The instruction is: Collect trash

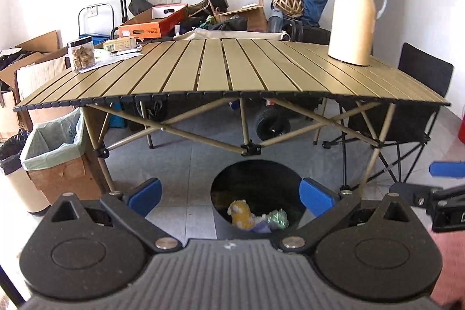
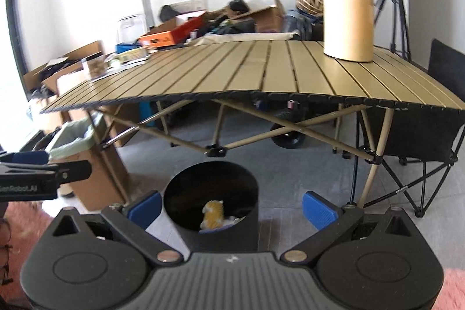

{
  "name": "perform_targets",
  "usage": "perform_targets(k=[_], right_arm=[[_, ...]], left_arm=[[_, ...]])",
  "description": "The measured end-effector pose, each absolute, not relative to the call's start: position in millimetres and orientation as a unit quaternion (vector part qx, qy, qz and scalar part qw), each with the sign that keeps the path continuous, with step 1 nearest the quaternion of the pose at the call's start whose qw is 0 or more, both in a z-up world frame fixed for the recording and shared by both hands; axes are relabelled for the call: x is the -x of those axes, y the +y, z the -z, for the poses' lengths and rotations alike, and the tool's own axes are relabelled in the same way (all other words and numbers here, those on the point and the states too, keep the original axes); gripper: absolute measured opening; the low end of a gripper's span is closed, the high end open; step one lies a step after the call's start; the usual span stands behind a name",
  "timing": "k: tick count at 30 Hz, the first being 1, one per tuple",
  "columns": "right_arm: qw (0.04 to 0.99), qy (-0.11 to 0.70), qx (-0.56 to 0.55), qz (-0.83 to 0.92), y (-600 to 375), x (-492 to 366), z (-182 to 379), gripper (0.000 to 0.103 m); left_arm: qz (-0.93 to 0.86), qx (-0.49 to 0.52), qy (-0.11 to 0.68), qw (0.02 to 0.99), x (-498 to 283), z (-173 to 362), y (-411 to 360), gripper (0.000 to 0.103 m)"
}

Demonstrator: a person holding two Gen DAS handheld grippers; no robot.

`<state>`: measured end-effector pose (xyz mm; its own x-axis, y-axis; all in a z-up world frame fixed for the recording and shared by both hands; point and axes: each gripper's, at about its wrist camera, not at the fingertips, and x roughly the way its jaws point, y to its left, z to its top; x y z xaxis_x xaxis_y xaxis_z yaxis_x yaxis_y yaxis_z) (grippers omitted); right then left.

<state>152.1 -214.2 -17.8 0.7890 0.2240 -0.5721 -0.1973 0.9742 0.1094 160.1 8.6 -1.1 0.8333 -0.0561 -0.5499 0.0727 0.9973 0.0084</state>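
From the left wrist, the left hand-held gripper (image 1: 231, 195) hangs over the floor with its blue pads spread wide and empty, above a black bin (image 1: 257, 193) holding yellow and green crumpled trash (image 1: 255, 215), before the slatted counter (image 1: 232, 71) carrying a cream jug (image 1: 356, 16). From the right wrist, the right hand-held gripper (image 2: 232, 208) likewise gapes empty over the same bin (image 2: 210, 211), a yellow piece (image 2: 212, 214) showing inside.

Left hand-held gripper (image 1: 231, 195) and right hand-held gripper (image 2: 232, 208) both gape wide, empty, side by side.
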Motion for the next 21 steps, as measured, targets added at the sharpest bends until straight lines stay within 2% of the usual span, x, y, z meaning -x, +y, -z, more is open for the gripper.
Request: perform_targets(k=[11, 21], right_arm=[[0.947, 0.296, -0.009, -0.121, -204.4, -94.5, 17.2, 0.103], [0.948, 0.293, 0.002, -0.126, -205.0, -74.6, 17.0, 0.103]], left_arm=[[0.038, -0.014, 0.290, 0.956, -102.6, 14.3, 13.0, 0.103], [0.029, -0.005, 0.283, 0.959, -86.8, 13.5, 14.5, 0.103]])
